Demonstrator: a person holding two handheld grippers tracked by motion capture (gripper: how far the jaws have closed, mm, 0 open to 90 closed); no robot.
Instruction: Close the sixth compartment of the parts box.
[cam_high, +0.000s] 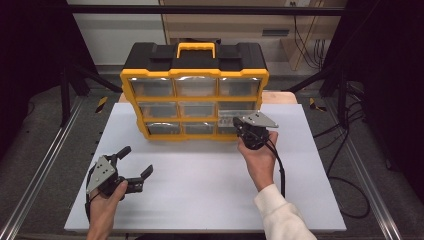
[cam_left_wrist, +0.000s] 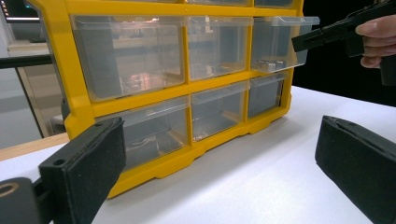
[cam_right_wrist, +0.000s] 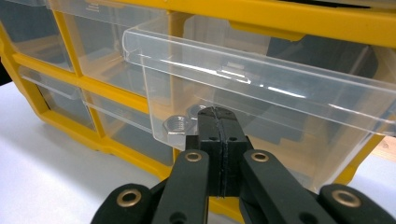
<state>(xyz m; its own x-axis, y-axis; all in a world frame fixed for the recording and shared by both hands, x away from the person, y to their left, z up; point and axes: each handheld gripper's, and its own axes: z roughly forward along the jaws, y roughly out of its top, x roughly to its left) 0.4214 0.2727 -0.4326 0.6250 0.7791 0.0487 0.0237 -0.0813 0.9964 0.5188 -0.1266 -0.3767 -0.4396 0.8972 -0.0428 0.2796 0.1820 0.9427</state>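
A yellow and black drawer organizer stands upright at the back of the white board, its front a grid of clear drawers. Its right drawer in the middle row is pulled partway out, and metal nuts lie inside it. My right gripper is shut, pads pressed together with nothing seen between them. Its tips are at that drawer's clear front wall, below the lip. From the high view the right gripper meets the drawer. My left gripper rests low at the front left, open and holding nothing.
The white board lies on a wooden table, with bare surface between the organizer and the front edge. Metal rails run along both sides of the table. A cable trails from the right gripper past the person's sleeve.
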